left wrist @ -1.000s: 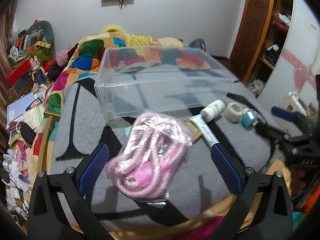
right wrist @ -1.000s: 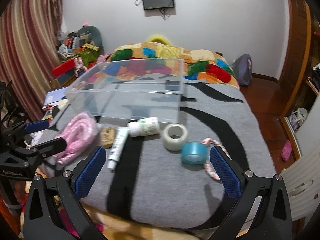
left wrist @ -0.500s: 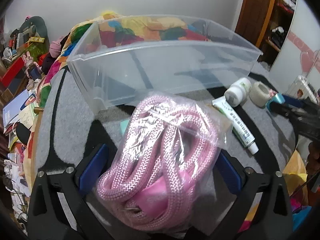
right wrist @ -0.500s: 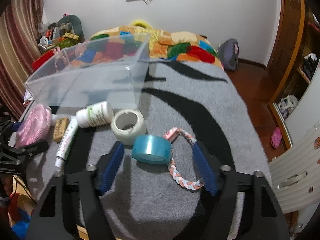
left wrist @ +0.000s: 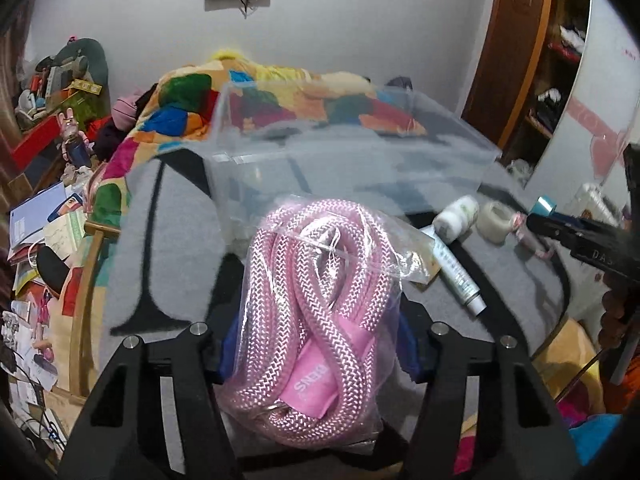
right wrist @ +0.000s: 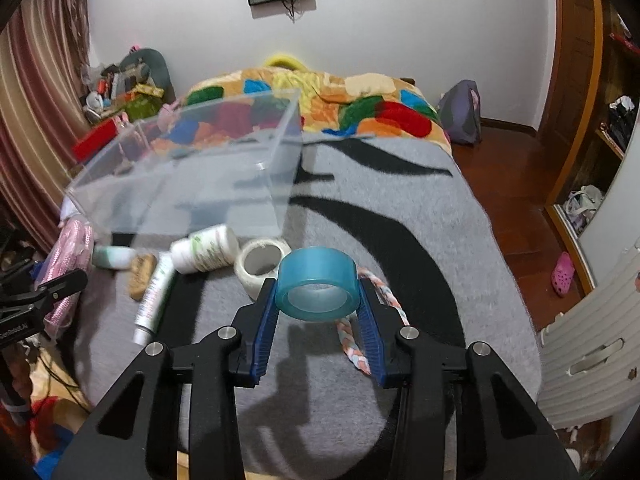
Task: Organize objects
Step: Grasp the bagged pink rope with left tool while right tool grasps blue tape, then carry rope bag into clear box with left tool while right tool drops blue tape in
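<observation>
Right tool (right wrist: 318,312) pinches blue tape roll (right wrist: 317,284); left tool (left wrist: 318,344) pinches bagged rope (left wrist: 316,304).

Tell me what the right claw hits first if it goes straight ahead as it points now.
The right claw, shut on the blue tape, points past the white tape roll toward the clear bin. Probably the bin's near corner first, though depth is unclear.

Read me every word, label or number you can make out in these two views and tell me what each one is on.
"DENS", partial and rotated, on the pink label inside the bagged pink rope.
"DAS", cut off, on the right tool.
"enRobot.AI", start cut off, on the left tool.
Print on the white tube and white bottle: too blurred to read.
</observation>
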Tool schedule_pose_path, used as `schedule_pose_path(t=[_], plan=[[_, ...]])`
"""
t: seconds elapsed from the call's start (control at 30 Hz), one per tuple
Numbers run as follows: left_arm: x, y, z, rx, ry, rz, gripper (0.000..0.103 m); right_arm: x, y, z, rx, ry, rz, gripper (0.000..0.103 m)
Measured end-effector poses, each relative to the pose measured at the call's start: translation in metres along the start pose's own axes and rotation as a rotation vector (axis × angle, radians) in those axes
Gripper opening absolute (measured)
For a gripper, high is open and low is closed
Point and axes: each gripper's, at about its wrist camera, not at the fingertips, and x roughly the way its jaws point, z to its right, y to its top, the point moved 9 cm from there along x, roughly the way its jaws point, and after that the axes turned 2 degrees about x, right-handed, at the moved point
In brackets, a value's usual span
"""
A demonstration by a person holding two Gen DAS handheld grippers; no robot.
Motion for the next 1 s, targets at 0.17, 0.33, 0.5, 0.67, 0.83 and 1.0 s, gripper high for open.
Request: schedule_pose_path(t=[0.17, 0.33, 0.5, 0.67, 0.83, 1.0], plan=[[-0.026, 0.031, -0.004, -0.009, -0.001, 0.083, 0.061, -0.015, 0.024, -0.014, -0.023, 0.028, 0.051, 0.035], [-0.040, 0.064, -0.010, -0.012, -0.002, 0.144, 0.061, -0.019, 0.053, -0.030, -0.053, 0.051, 0.104, 0.035], [-0.036, 0.101, -0.016, -0.007, 0.009, 0.170, 0.061, -0.013, 0.085, -0.051, -0.081, 0.066, 0.138, 0.035], [-0.013, 0.127, -0.024, -0.025, 0.006, 0.135, 0.061, 0.008, 0.105, -0.068, -0.107, 0.072, 0.116, 0.035], [0.020, 0.139, -0.027, -0.042, -0.002, 0.064, 0.061, 0.035, 0.110, -0.079, -0.139, 0.066, 0.054, 0.035], [0.053, 0.142, -0.024, -0.006, 0.045, 0.003, 0.061, 0.068, 0.103, -0.086, -0.158, 0.068, -0.041, 0.035]])
